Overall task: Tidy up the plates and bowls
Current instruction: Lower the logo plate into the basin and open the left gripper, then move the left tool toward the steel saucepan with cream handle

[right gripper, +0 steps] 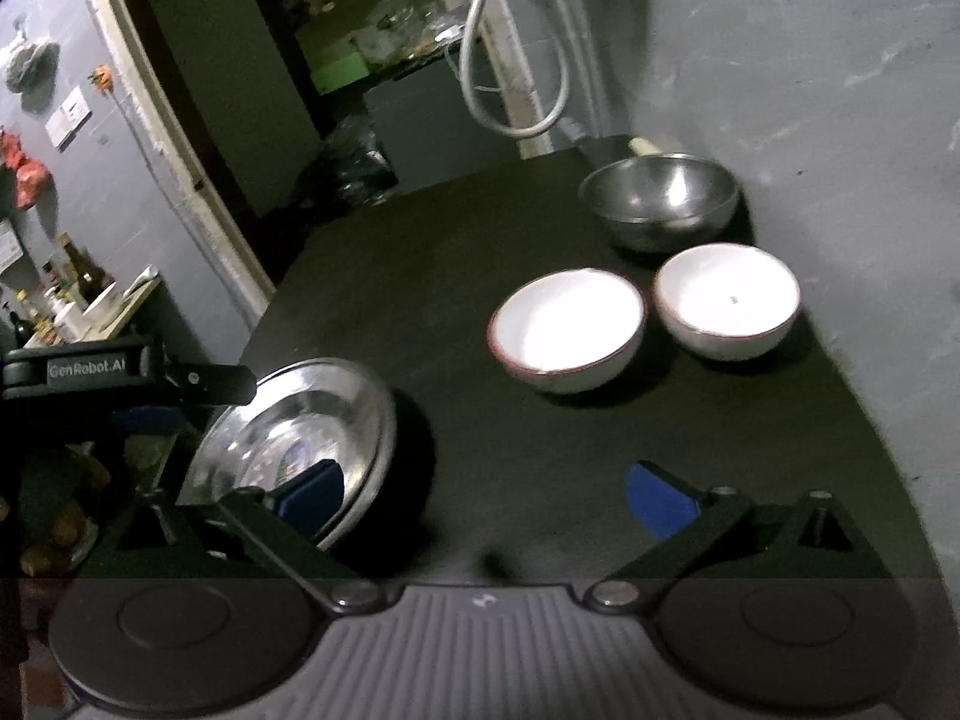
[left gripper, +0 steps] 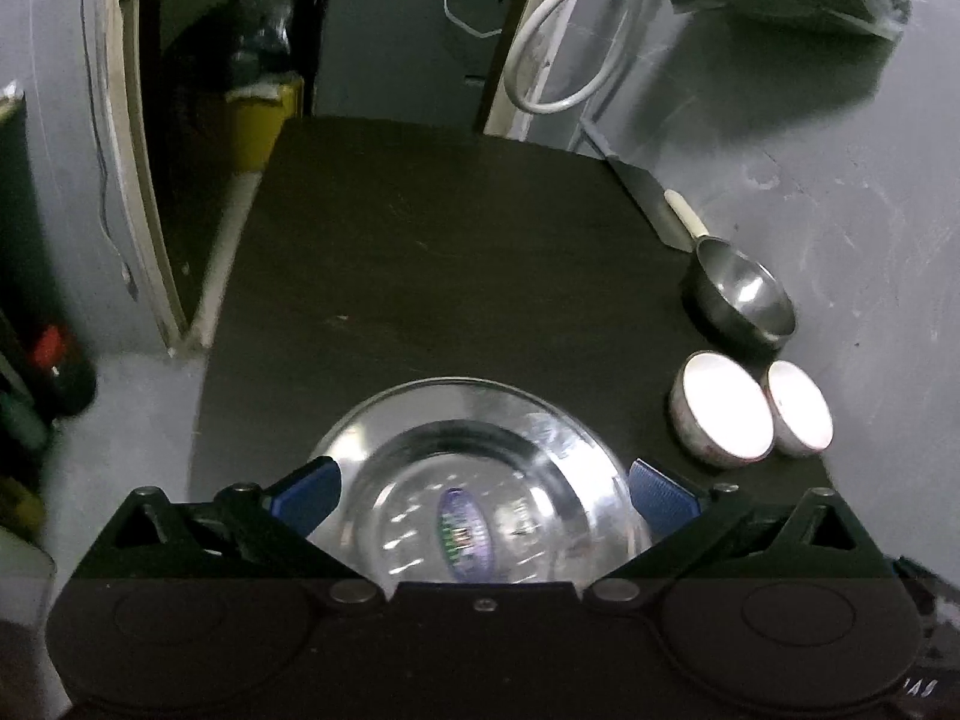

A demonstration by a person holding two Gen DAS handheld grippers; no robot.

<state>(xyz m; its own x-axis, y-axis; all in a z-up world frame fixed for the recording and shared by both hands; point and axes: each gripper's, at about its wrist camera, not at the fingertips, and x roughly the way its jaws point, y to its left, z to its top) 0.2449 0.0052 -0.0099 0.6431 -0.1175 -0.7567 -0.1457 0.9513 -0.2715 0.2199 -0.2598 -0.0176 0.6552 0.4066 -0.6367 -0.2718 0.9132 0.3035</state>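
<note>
A shiny steel plate [left gripper: 480, 480] with an oval sticker lies on the dark table between the wide-apart blue pads of my left gripper [left gripper: 483, 495]; the pads do not press it. In the right wrist view the same plate [right gripper: 306, 426] sits at the table's front left, below the left gripper body [right gripper: 120, 378]. My right gripper [right gripper: 486, 495] is open and empty over the bare table front. Two white bowls with red rims [right gripper: 567, 330] [right gripper: 726, 300] and a steel bowl [right gripper: 660, 201] stand at the right; they also show in the left wrist view [left gripper: 723, 417] [left gripper: 798, 408] [left gripper: 744, 300].
The dark table [left gripper: 420, 252] runs back to a doorway. A grey wall [left gripper: 840, 180] borders its right side. A flat tool with a white handle [left gripper: 678, 210] lies behind the steel bowl. A white hose [left gripper: 552, 60] hangs at the back. A yellow bin [left gripper: 258, 126] stands beyond the table.
</note>
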